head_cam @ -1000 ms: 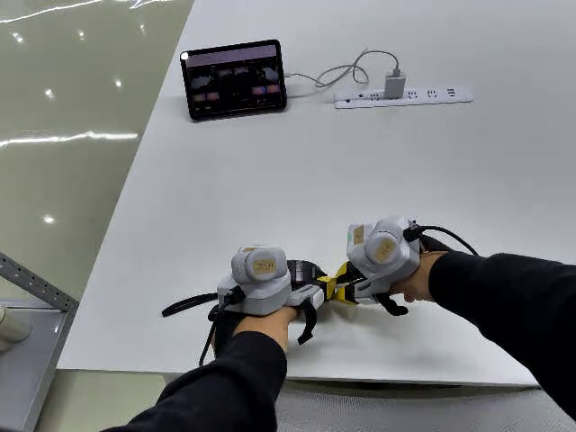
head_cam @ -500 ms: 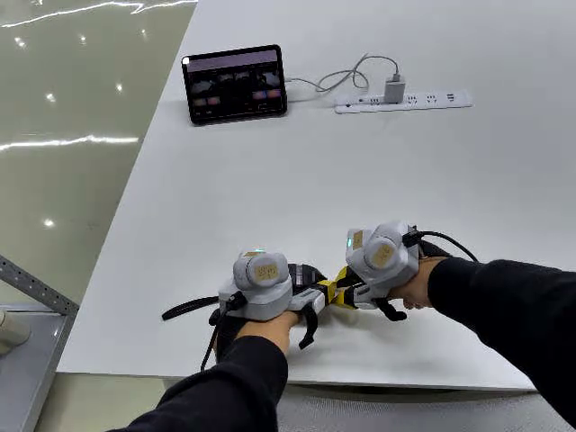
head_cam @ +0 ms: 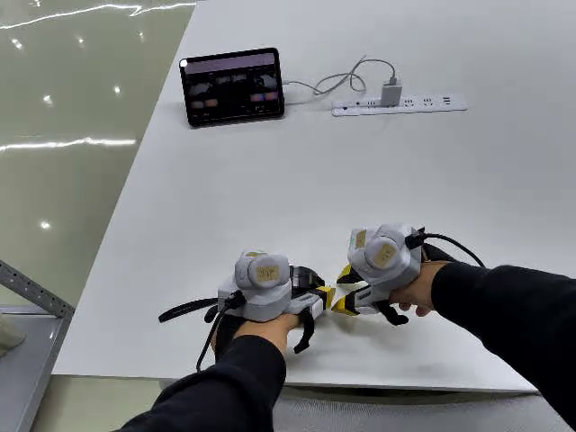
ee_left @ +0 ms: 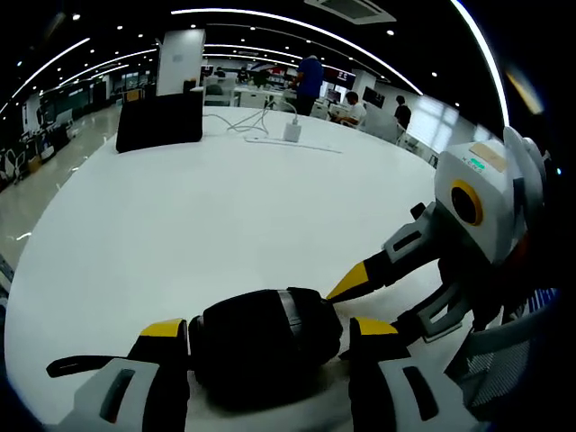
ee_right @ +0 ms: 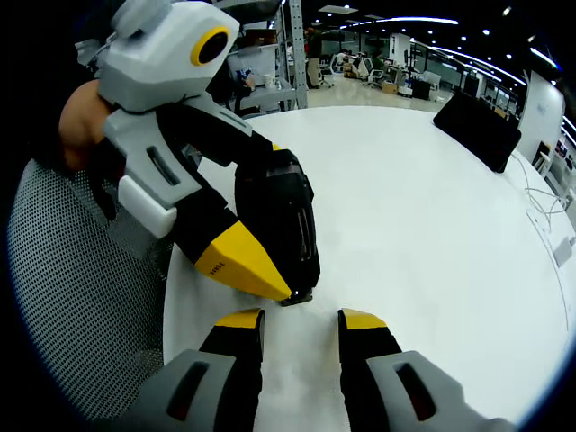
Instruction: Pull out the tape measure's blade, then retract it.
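A black tape measure (head_cam: 306,275) lies near the white table's front edge, with my left gripper (head_cam: 317,295) shut on its case. In the left gripper view the case (ee_left: 261,346) fills the gap between the yellow-tipped jaws of the left gripper (ee_left: 270,328). My right gripper (head_cam: 345,288) faces it from the right, tips close to the case. In the right gripper view the jaws of the right gripper (ee_right: 300,319) stand open with nothing between them. The blade's end tab (ee_right: 297,297) sits just ahead of them at the case (ee_right: 283,216).
A tablet (head_cam: 232,84) stands at the table's far side, with a white power strip (head_cam: 400,103) and plugged charger (head_cam: 393,88) to its right. The table's front edge (head_cam: 270,373) runs just behind the grippers. A black strap (head_cam: 184,309) trails left of the case.
The head camera has shifted a little. Both grippers stay almost where they were, with the right gripper's tips slightly lower by the case.
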`<state>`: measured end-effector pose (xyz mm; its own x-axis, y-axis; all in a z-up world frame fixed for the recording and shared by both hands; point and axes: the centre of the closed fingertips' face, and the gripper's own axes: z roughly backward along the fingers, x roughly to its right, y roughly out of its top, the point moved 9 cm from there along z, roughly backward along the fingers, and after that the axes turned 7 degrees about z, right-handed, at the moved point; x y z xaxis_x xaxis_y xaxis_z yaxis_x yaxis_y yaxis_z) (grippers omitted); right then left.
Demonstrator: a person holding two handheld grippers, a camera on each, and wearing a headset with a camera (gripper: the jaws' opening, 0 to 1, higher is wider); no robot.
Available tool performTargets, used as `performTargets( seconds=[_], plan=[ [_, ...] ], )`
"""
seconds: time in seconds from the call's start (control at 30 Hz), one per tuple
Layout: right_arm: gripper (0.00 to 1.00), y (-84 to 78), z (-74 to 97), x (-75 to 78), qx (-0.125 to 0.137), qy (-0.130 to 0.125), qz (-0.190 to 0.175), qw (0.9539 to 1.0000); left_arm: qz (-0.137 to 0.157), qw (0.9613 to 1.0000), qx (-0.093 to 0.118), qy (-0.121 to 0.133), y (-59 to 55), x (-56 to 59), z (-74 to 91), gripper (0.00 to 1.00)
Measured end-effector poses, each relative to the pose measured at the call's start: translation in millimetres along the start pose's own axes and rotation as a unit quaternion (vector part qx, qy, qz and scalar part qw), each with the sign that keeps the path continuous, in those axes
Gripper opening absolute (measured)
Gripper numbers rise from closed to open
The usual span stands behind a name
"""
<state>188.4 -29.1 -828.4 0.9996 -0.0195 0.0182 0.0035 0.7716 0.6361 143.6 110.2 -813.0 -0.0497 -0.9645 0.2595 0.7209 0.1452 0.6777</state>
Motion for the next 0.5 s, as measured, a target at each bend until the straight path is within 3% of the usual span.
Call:
performTargets(
  seconds=[0.07,0.13,0.2,0.33,0.4,0.5],
  plan=[
    [0.32,-2.2,5.8,-0.4,0.004,-0.008,-0.009,0.9999,0.001,1.0,-0.002,-0.003,2.5,0.0,-0.1,0.72],
    [0.37,-6.7,10.2,0.1,0.008,-0.011,-0.019,0.9997,0.007,0.9995,-0.029,-0.013,0.8,0.2,0.2,0.75],
    [0.38,-10.5,14.5,-1.2,0.006,-0.013,-0.02,0.9997,-0.009,0.9996,-0.017,-0.018,3.9,-1.1,-0.2,0.79],
    [0.42,-15.2,21.4,-2.4,0.012,-0.024,-0.032,0.9991,-0.031,0.9989,-0.023,-0.027,9.0,-3.7,1.0,0.99],
    [0.44,-17.4,24.5,-3.5,0.015,-0.027,-0.035,0.9989,-0.055,0.9973,-0.034,-0.035,11.7,-5.7,2.9,1.0],
    [0.45,-19.6,28.8,-4.9,0.016,-0.033,-0.041,0.9985,-0.072,0.9959,-0.018,-0.05,17.6,-9.1,5.3,1.0]
  ],
)
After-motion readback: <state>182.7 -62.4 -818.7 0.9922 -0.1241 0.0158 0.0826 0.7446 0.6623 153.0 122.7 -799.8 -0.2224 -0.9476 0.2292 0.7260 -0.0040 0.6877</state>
